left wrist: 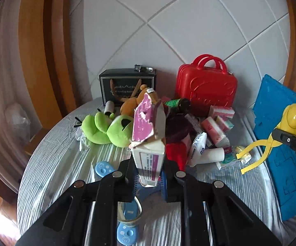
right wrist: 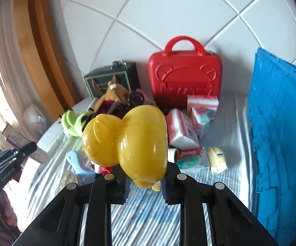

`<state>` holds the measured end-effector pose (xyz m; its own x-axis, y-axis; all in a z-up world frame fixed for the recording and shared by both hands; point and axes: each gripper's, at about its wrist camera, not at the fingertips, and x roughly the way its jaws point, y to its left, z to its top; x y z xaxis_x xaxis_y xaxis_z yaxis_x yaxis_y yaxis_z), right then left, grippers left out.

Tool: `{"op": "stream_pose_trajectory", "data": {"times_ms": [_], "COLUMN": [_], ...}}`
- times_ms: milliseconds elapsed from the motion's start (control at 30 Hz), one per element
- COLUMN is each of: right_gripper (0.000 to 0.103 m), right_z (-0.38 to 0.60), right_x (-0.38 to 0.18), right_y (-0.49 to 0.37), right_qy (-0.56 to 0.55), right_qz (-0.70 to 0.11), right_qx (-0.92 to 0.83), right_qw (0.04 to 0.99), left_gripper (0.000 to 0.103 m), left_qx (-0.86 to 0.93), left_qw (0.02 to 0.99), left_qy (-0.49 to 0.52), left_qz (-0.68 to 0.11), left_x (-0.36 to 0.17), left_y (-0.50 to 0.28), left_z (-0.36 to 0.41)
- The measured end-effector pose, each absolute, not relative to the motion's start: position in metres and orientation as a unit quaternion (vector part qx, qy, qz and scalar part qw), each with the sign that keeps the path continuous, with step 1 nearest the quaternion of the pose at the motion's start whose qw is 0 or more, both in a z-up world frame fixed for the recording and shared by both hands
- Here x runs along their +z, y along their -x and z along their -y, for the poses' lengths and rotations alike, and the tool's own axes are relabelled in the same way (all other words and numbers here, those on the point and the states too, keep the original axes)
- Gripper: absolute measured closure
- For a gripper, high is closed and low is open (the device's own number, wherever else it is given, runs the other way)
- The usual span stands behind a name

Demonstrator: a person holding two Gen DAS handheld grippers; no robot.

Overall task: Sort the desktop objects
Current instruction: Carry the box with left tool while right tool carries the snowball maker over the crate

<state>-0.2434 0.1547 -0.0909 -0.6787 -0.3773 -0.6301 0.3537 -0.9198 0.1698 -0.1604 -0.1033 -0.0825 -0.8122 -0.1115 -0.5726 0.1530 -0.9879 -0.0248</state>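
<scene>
My left gripper [left wrist: 149, 181] is shut on a torn pink-and-white carton [left wrist: 148, 143], which stands upright between the pads above the striped tablecloth [left wrist: 62, 164]. My right gripper [right wrist: 145, 184] is shut on a yellow duck-shaped clamp toy [right wrist: 135, 141], gripped near its base and filling the middle of the right wrist view. In the left wrist view that yellow toy [left wrist: 293, 116] hangs at the right, its two handles spread downward. The left gripper [right wrist: 23, 151] shows at the left edge of the right wrist view with the carton [right wrist: 39, 153].
A red carry case [right wrist: 185, 78] and a black box [left wrist: 127, 84] stand at the back wall. A blue crate [right wrist: 281, 143] leans at the right. Green plush [left wrist: 107, 129], tissue packs [right wrist: 180, 129], a Tylenol box [right wrist: 191, 155] and a blue comb [left wrist: 104, 169] lie on the table.
</scene>
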Motion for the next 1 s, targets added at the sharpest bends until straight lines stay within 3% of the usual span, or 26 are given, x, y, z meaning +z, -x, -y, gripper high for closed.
{"op": "stream_pose_trajectory", "data": {"times_ms": [467,800,1000], "right_gripper": [0.08,0.08,0.08], "right_z": [-0.223,-0.379,-0.472], "right_x": [0.046,0.119,0.109], "right_y": [0.132,0.083,0.107], "right_qy": [-0.242,-0.178,-0.235], "right_qz": [0.048,0.082,0.063], "right_qx": [-0.964,-0.981,-0.97], "right_qw": [0.098,-0.004,-0.007], "left_gripper": [0.085,0.085,0.085], "left_qx": [-0.973,-0.965,-0.954], "left_qw": [-0.099,-0.217,-0.223], "left_qy": [-0.207,-0.147,-0.202], "left_qz": [-0.015,0.002,0.012], "left_x": [-0.001,0.055,0.051], "left_y": [0.139,0.126,0.13], "left_z": [-0.013,-0.195,-0.323]}}
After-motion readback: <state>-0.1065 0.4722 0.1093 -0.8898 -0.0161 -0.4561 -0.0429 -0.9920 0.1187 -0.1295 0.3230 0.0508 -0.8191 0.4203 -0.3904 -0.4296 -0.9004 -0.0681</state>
